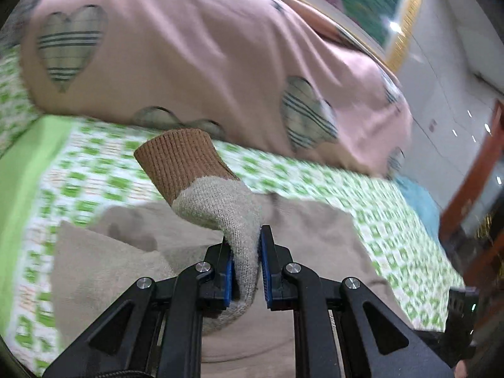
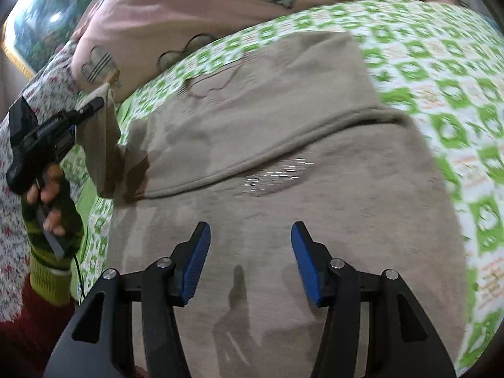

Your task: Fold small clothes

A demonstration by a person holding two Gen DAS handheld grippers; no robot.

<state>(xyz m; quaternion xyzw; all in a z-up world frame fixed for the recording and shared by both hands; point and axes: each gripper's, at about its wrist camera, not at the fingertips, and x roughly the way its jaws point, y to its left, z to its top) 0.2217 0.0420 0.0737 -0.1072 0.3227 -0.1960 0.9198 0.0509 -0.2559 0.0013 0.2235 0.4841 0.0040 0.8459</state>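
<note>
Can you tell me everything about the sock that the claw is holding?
The sock is a small knitted one, fuzzy pale grey on the foot with a ribbed brown cuff at the top. The left claw is shut on its grey part, blue pads pressing both sides, so it is lifted off the bed. The cuff end points away and up, open and a bit flattened. Below it lies a beige garment on the green checked sheet. In the right wrist view it hangs limp and blurred.

Beige-and-brown sock (image 1: 201, 186), taupe garment (image 2: 283, 163), green-checked sheet (image 2: 441, 100), pink pillow (image 1: 195, 63).
</note>
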